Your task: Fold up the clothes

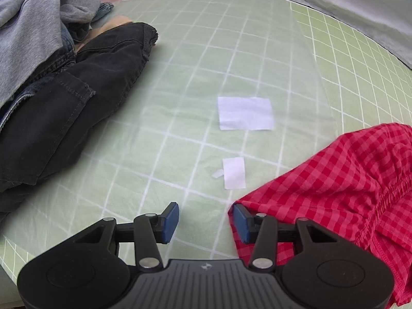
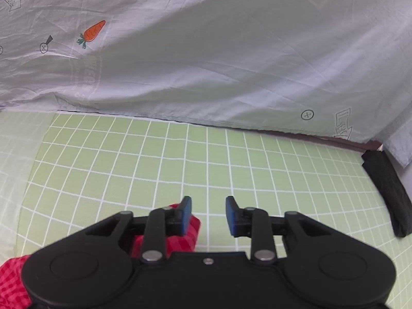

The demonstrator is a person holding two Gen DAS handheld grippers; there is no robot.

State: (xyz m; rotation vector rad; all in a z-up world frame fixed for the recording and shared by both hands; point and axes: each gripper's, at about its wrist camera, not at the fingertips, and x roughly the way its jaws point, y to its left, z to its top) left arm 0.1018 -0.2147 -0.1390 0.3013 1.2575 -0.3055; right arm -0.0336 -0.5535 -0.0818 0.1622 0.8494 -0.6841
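A red checked garment (image 1: 334, 185) with an elastic waistband lies crumpled at the lower right of the left wrist view. My left gripper (image 1: 204, 220) is open just left of its edge, the right pad touching or overlapping the cloth, nothing between the fingers. In the right wrist view the same red checked garment (image 2: 190, 231) shows under and left of my right gripper (image 2: 208, 213), which is open over the green checked sheet (image 2: 154, 170) with nothing held.
A heap of black (image 1: 64, 108), denim and grey clothes (image 1: 28, 31) fills the left. Two white paper pieces (image 1: 244, 113) lie on the sheet. A pale grey printed cloth (image 2: 206, 51) hangs behind. A black folded item (image 2: 388, 190) sits at far right.
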